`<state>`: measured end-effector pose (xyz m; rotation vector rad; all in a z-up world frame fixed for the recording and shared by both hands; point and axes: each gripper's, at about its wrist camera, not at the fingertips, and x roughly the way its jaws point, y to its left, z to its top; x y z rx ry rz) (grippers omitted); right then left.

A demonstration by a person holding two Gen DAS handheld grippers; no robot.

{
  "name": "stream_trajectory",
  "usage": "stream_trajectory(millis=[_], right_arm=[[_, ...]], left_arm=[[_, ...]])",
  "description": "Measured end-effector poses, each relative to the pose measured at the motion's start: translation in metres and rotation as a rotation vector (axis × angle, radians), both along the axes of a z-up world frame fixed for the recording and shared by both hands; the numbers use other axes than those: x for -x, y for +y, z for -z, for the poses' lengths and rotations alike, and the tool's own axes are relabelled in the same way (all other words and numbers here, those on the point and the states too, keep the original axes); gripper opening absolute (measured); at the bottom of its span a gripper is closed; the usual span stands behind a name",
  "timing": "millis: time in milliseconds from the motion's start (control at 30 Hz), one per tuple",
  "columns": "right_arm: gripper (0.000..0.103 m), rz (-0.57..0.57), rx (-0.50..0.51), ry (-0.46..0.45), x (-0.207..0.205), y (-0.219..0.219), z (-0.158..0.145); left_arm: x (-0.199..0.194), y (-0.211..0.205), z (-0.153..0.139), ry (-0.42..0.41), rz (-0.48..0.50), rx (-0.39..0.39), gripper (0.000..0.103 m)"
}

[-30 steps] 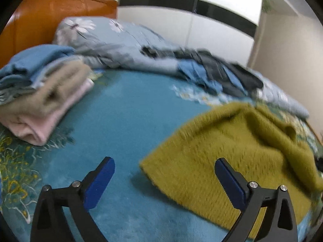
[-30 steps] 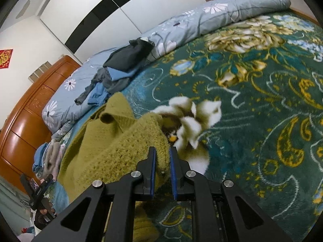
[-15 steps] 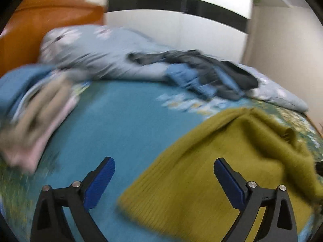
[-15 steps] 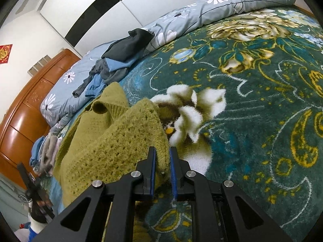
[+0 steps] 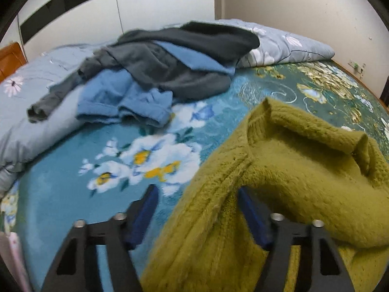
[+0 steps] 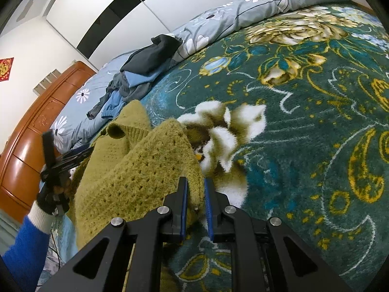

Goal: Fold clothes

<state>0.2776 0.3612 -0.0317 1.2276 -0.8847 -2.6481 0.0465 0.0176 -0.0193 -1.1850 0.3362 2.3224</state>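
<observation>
An olive-green knit sweater (image 5: 287, 175) lies bunched on the teal floral bedspread (image 5: 73, 189), collar up. My left gripper (image 5: 198, 202) is open, its jaws astride the sweater's left edge with a fold of knit between the blue pads. My right gripper (image 6: 195, 194) is shut on the sweater's (image 6: 136, 170) near right edge and holds it slightly raised. The left gripper (image 6: 73, 155) also shows in the right wrist view, at the sweater's far side.
A heap of dark grey and blue clothes (image 5: 158, 70) lies on a rolled grey floral duvet (image 5: 287, 46) at the back. An orange wooden headboard (image 6: 36, 131) stands at the left. White wardrobe doors (image 5: 145, 7) are behind. The bedspread (image 6: 316, 121) stretches to the right.
My left gripper swung right, away from the folded stack, and moved onto the sweater's left edge; its jaws have narrowed around the knit. My right gripper stays shut on the sweater.
</observation>
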Motion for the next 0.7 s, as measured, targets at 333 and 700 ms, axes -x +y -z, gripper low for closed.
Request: stream_trajectory(millis=[333,700], right_arm=[[0.014,0.017,0.025,0.011,-0.003,-0.004,0.0],[0.012,-0.005,-0.026,0.166,0.032,-0.004,-0.079]], left_arm=[[0.005,-0.02,0.004,-0.11,-0.072,-0.204,0.017],[0.005,-0.083,-0.053,0.005,-0.246,-0.363,0.012]])
